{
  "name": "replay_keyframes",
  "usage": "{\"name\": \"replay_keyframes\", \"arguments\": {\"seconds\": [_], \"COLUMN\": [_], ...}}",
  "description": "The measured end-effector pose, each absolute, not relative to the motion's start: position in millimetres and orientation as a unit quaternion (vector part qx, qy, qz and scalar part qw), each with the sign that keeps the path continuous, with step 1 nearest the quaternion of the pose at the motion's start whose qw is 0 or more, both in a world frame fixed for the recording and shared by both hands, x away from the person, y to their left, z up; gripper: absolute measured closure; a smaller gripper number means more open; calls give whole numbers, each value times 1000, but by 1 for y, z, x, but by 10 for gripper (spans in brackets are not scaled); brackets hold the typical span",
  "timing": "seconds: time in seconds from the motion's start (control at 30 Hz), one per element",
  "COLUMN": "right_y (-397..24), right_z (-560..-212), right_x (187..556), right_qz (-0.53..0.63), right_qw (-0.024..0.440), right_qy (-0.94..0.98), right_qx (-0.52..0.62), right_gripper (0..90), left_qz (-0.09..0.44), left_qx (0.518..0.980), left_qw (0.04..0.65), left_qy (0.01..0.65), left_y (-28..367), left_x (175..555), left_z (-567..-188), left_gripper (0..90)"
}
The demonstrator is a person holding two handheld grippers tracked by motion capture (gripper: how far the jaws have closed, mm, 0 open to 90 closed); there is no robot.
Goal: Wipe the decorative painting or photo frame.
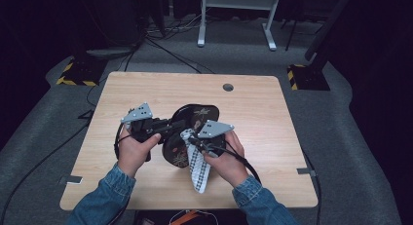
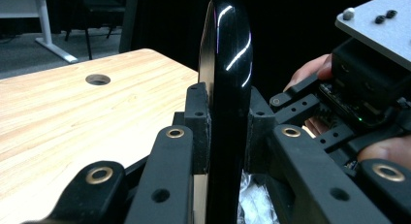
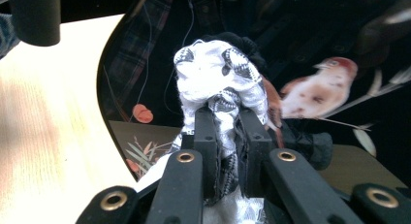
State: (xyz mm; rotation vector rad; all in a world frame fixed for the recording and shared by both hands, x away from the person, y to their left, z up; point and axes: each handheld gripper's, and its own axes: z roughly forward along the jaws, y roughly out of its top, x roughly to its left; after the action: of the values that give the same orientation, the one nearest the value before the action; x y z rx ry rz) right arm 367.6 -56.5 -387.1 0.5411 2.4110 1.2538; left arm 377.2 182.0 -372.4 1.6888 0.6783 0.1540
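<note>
Two grips are carrying risk: the left gripper [image 2: 228, 136] is clenching the glossy black plate [image 2: 228, 64] on edge between its jaws above the bench [image 1: 146, 88], where it could slip, while the right gripper [image 3: 228, 132] is pinching the bunched white cloth [image 3: 218, 78] against it, likely pushing it loose.

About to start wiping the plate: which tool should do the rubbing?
Probably the right tool: it's shut on the bunched white patterned cloth, right against the glossy black bird-painted plate. The left tool clamps the plate's rim, steadying it upright.
</note>
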Motion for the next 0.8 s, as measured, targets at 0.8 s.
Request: {"name": "replay_keyframes", "arguments": {"seconds": [0.8], "right_y": [-125], "right_z": [-386], "right_x": [408], "right_qz": [444], "right_qw": [226], "right_qy": [811], "right_qx": [308], "right_gripper": [812], "left_qz": [77], "left_qx": [737], "left_qw": [608], "left_qy": [284], "left_y": [181], "left_x": [376], "left_z": [-373], "left_gripper": [773]}}
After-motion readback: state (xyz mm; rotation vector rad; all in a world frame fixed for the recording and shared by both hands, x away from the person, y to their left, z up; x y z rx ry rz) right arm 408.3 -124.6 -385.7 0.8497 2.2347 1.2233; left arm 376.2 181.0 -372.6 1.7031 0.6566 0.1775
